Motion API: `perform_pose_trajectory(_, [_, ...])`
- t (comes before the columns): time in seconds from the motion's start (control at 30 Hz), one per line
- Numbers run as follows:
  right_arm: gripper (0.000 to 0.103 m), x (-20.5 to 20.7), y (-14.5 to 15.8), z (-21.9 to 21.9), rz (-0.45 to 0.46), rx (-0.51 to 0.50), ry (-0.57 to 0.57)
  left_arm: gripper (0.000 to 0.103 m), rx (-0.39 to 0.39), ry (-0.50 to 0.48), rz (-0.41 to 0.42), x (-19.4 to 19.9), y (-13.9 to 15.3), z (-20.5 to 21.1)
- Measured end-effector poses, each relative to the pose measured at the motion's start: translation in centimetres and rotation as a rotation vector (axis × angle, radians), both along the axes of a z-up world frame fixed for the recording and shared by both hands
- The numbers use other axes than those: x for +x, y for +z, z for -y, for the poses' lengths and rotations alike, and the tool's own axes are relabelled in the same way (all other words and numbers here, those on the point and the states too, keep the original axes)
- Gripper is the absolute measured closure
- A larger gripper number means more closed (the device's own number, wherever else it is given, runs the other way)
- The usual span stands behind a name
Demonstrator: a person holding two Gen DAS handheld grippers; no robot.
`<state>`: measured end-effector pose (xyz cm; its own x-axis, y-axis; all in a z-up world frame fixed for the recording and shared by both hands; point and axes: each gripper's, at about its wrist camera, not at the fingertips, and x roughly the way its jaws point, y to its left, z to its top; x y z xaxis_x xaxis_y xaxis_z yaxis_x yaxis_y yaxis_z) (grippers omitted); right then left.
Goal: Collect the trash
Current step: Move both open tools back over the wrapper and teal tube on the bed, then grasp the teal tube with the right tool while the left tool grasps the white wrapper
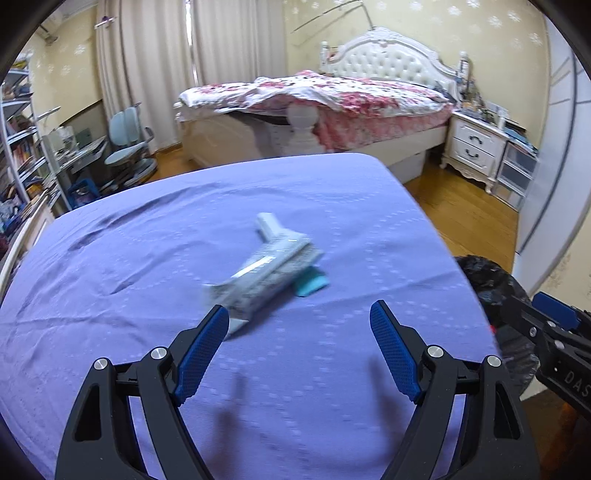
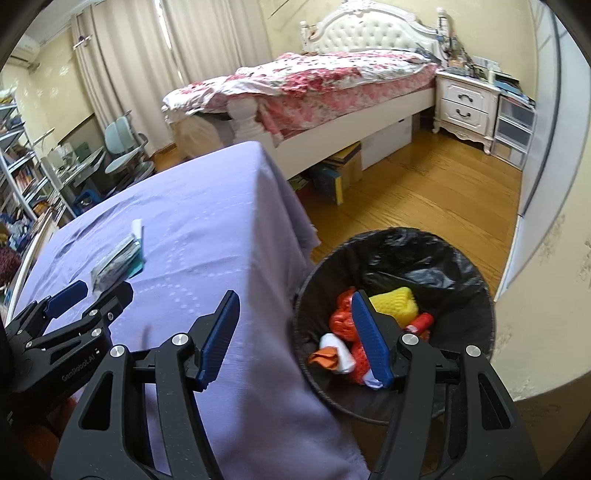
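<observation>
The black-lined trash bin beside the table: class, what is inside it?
The trash bin holds a yellow foam net, orange-red plastic, a red tube and white scraps. The right gripper hides part.

A bedroom with pale yellow patterned walls (image 1: 461, 14) and a warm wooden floor (image 2: 424, 192). A white tufted-headboard bed (image 1: 384, 62) carries a pink floral quilt (image 2: 314, 81), beside a white nightstand (image 2: 465, 103). Cream curtains (image 1: 159, 62) glow with daylight; a blue desk chair (image 1: 127, 144) and a bookshelf (image 1: 18, 147) stand left.
</observation>
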<state>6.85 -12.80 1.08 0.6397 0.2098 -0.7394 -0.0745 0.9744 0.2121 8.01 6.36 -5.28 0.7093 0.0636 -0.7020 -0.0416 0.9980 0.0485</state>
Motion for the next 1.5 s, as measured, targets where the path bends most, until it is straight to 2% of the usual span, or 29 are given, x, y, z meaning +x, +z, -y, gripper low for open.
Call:
perform_pose_trajectory(0.23, [0.040, 0.8, 0.0, -4.0, -0.022, -0.029, 0.039, 0.024, 0.021, 0.022, -0.020, 1.7, -0.5, -2.3])
perform_pose_trajectory(0.47, [0.039, 1.3, -0.1, -6.4, -0.030, -0.053, 0.062, 0.025, -0.002, -0.038, -0.103, 3.8, -1.3, -2.9])
perform_pose_trajectory(0.53, [0.039, 1.5, -0.2, -7.0, -0.031, -0.059, 0.069, 0.040, -0.011, -0.055, -0.122, 3.9, -1.5, -3.1])
perform_pose_trajectory(0.6, [0.034, 1.6, -0.1, -7.4, -0.028, -0.066, 0.074, 0.042, -0.027, -0.061, -0.128, 3.9, -1.7, -3.4])
perform_pose_trajectory(0.77, [0.034, 2.1, -0.6, -9.0, -0.036, -0.091, 0.103, 0.047, -0.047, -0.063, -0.110, 3.0, -1.5, -4.3])
perform_pose_trajectory(0.9, [0.034, 2.2, -0.6, -10.2, -0.034, -0.105, 0.129, 0.047, -0.065, -0.006, -0.106, 2.1, -1.5, -6.0])
perform_pose_trajectory(1.3, [0.034, 4.1, -0.7, -15.6, -0.011, -0.131, 0.242, 0.047, -0.092, 0.295, -0.105, -0.9, -1.4, -16.1])
perform_pose_trajectory(1.4, [0.034, 5.2, -0.6, -16.9, -0.008, -0.132, 0.259, 0.048, -0.094, 0.322, -0.104, -1.2, -1.3, -17.2])
perform_pose_trajectory(1.5, [0.039, 5.9, -0.6, -17.9, -0.016, -0.131, 0.265, 0.048, -0.100, 0.329, -0.103, -1.5, -1.4, -17.8])
